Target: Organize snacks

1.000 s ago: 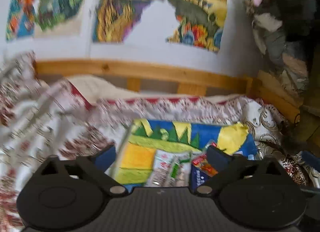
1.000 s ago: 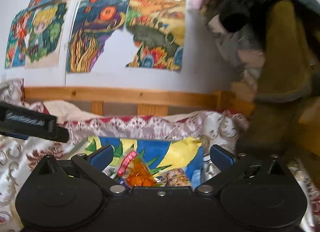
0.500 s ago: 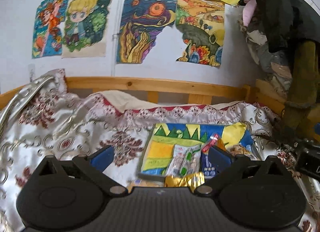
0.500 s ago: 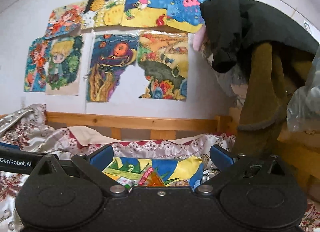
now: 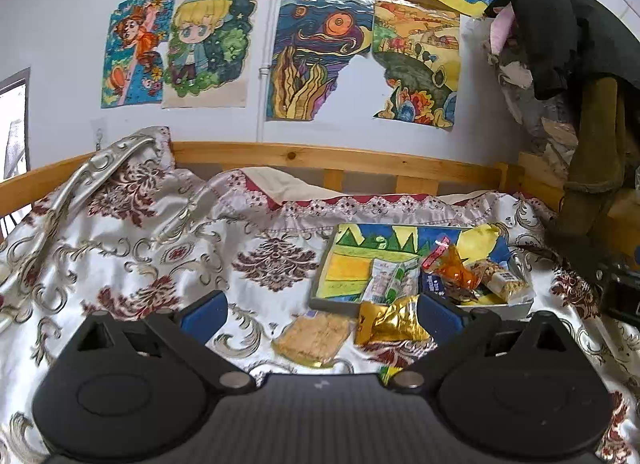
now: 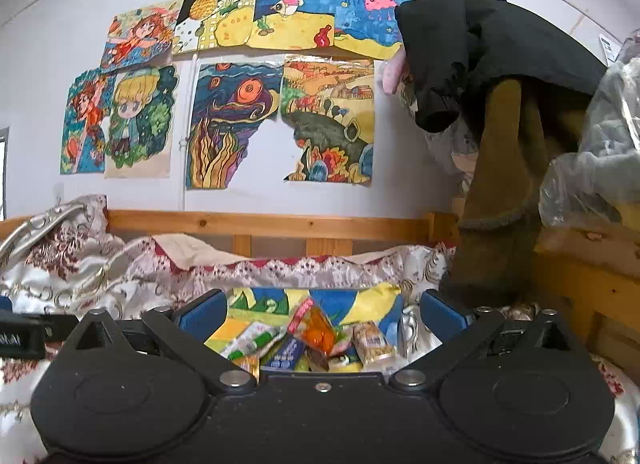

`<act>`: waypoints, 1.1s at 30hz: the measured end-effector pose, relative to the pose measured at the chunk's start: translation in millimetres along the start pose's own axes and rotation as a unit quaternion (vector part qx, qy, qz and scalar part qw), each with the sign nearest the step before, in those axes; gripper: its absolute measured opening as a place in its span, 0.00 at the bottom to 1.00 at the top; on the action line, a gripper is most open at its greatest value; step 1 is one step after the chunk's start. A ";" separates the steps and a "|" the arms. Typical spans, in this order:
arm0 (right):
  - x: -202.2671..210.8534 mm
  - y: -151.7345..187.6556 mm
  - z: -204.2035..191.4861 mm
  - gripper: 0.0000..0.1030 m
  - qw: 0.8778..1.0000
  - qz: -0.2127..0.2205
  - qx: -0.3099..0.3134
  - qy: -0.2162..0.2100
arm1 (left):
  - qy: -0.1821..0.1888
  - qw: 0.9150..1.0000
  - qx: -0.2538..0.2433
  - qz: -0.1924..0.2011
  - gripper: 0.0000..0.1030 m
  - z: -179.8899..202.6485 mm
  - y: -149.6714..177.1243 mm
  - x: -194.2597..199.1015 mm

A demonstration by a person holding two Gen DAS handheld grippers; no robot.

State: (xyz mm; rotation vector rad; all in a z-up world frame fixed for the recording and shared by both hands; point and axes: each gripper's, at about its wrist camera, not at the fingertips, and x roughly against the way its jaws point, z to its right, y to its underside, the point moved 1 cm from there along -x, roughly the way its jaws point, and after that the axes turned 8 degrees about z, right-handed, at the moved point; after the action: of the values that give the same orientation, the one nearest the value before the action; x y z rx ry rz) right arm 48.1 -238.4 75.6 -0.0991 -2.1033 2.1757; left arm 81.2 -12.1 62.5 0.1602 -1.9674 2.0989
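**Left wrist view: two snacks outside the box, both grippers empty**

Left gripper [image 5: 320, 314] hangs with jaws spread wide over the patterned bedspread [image 5: 132, 248], where a cracker packet [image 5: 314, 338] and a gold wrapper [image 5: 394, 320] lie just in front of the painted box [image 5: 352, 264]. My right gripper [image 6: 320, 314], also spread and holding nothing, looks into that box at the orange packet [image 6: 318, 330] and the other snacks. I judge the soft, slippery cloth the risk: a pinch could snag fabric or crush the crackers.
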 end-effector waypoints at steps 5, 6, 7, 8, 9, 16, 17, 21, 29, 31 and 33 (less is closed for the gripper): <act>14.1 16.0 -4.5 0.99 1.000 -0.025 0.003 -0.003 | -0.006 1.000 0.004 -0.010 1.00 -11.1 13.5 9.4; 16.2 19.2 -5.9 0.99 1.000 -0.030 0.003 -0.005 | -0.010 1.000 0.004 -0.014 1.00 -13.3 17.3 11.0; 18.1 22.0 -7.5 0.99 0.999 -0.034 0.003 -0.007 | -0.012 1.000 0.005 -0.018 1.00 -15.2 20.6 11.8; 20.3 25.1 -9.7 0.99 0.999 -0.037 0.004 -0.009 | -0.012 1.000 0.006 -0.023 1.00 -17.6 24.8 12.7; 21.5 28.0 -11.4 0.99 0.999 -0.039 0.005 -0.011 | -0.013 1.000 0.008 -0.027 1.00 -19.7 28.6 12.7; 18.3 49.7 -26.8 0.99 0.997 -0.067 0.023 -0.022 | -0.023 0.998 0.020 -0.062 0.99 -25.7 48.7 3.4; 17.8 52.7 -28.7 0.99 0.997 -0.072 0.024 -0.025 | -0.023 0.998 0.017 -0.064 0.99 -25.1 50.8 2.8; 16.2 63.6 -38.0 0.99 0.995 -0.091 0.031 -0.039 | -0.024 0.997 0.004 -0.072 0.99 -22.5 56.0 1.0; 13.9 73.8 -47.8 0.99 0.992 -0.110 0.036 -0.056 | -0.029 0.995 -0.003 -0.091 0.99 -20.9 65.0 -3.4; 13.7 75.4 -48.4 0.99 0.991 -0.113 0.034 -0.057 | -0.030 0.995 -0.004 -0.095 0.99 -21.5 66.7 -4.6; 13.1 76.6 -48.7 0.99 0.991 -0.116 0.032 -0.057 | -0.031 0.995 -0.004 -0.098 0.99 -21.9 67.8 -5.0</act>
State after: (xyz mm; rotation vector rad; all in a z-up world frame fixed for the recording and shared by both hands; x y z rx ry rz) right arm 38.5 -190.8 -2.2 0.2683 -1.9836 2.1520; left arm 70.4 5.7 -5.8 0.4054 -1.9092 1.9822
